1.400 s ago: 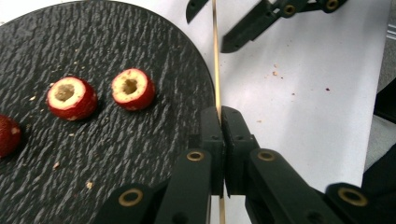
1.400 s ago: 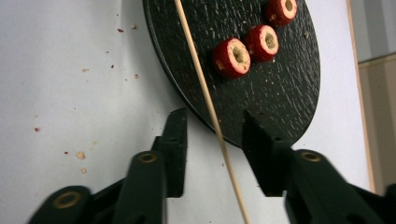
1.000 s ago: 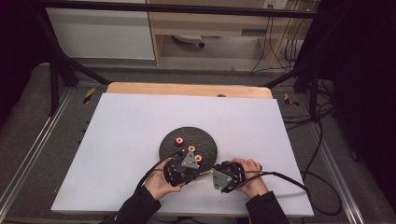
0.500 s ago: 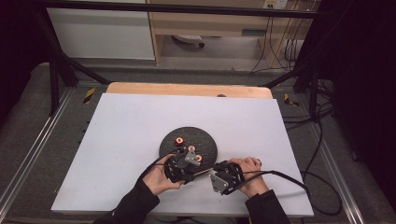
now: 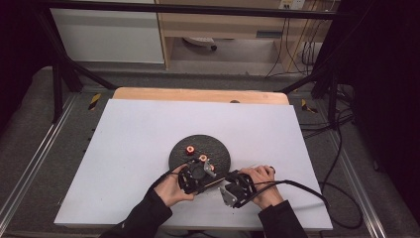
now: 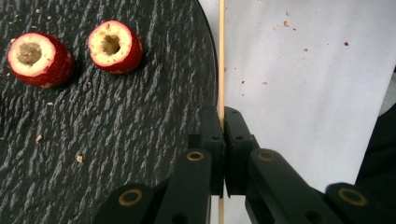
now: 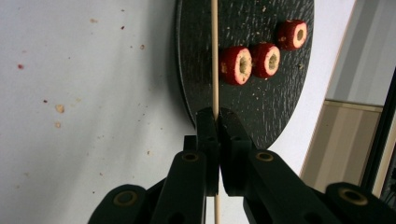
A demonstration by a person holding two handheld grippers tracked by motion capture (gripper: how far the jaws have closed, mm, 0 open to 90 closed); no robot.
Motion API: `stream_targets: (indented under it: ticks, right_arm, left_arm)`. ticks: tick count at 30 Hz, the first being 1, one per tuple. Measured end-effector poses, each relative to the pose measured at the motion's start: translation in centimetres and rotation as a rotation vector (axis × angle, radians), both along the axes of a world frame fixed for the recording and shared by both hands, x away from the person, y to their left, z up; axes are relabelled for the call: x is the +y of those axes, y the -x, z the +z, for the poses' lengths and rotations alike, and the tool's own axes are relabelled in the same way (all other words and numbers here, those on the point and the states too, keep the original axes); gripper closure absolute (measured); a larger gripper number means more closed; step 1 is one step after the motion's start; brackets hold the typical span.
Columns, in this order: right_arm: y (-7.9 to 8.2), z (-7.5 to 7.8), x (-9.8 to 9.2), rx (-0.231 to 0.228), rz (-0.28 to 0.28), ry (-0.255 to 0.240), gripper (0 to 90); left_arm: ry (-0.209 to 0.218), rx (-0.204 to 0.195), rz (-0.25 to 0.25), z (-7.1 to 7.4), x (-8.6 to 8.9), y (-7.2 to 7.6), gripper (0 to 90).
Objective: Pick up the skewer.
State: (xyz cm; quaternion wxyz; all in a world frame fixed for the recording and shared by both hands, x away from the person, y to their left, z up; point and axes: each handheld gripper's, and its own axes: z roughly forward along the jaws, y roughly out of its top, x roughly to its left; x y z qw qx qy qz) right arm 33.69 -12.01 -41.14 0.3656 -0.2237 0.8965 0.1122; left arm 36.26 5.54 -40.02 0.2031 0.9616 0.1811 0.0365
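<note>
Barely anything had shifted since the earlier frames: both hands stayed low at the near edge of the white table cover (image 5: 124,148), though the left gripper's jaws had just been closing back onto the stick. Left gripper (image 6: 223,140) was pressed together, pinching the thin pale wooden skewer (image 6: 221,56); right gripper (image 7: 217,123) was likewise clamped on the same skewer (image 7: 214,51), so both held it between them, just off the near rim of the round black textured slate plate (image 5: 218,148). Step in hand looked like readying the skewer for threading. Next move probably called for one gripper to let go and the other to aim the tip at a hollowed red fruit piece (image 6: 114,46); three cored pieces (image 7: 265,59) lay on the plate, apart from the stick. Plate edge sat close to the jaws, a snag risk. Beyond the plate the cover lay open on both sides up to the wooden table strip (image 5: 198,94).
</note>
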Motion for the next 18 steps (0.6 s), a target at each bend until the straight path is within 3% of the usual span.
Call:
stream_targets:
  ticks: [1,3,4,5,6,7,8,11,12,14,17,18]
  right_arm:
    - [-0.2,0.2,0.0,0.018,-0.025,-0.037,82.3]
    - [-0.3,0.3,-0.1,0.043,-0.048,-0.061,77.9]
    - [-0.5,0.5,-0.3,0.068,-0.103,-0.105,72.7]
    - [-1.0,0.7,-0.7,0.118,-0.194,-0.183,61.8]
    - [-1.0,0.7,-0.7,0.118,-0.194,-0.183,61.8]
    - [-1.2,0.9,-1.1,0.132,-0.236,-0.233,56.4]
    - [-1.6,1.2,-1.9,0.183,-0.334,-0.346,47.4]
    - [-1.8,1.6,-3.3,0.275,-0.452,-0.525,37.0]
    - [-1.8,1.6,-3.3,0.275,-0.452,-0.525,37.0]
    - [-2.0,1.8,-4.1,0.328,-0.503,-0.627,31.8]
    - [-2.2,1.7,-5.1,0.409,-0.579,-0.726,23.8]
    - [-2.4,1.4,-5.5,0.460,-0.631,-0.764,19.4]
  left_arm:
    - [0.001,-0.004,0.003,0.0,0.1,0.1,88.5]
    - [0.009,-0.010,0.010,0.0,0.4,0.2,88.5]
    - [0.012,-0.017,0.010,0.0,0.7,0.3,88.5]
    - [0.011,-0.020,0.018,0.0,0.9,0.4,88.5]
    - [0.010,-0.029,0.022,0.1,1.3,0.4,88.5]
    - [0.018,-0.032,0.032,0.1,1.7,0.4,88.5]
    - [0.025,-0.038,0.049,0.1,2.6,0.4,88.5]
    - [0.031,-0.047,0.070,0.1,3.5,0.4,88.4]
    - [0.039,-0.051,0.080,0.1,4.0,0.4,88.4]
    - [0.067,-0.060,0.104,0.2,4.9,0.5,88.4]
    - [0.099,-0.079,0.134,0.2,6.1,0.9,88.4]
    - [0.114,-0.084,0.146,0.1,6.5,1.0,88.4]
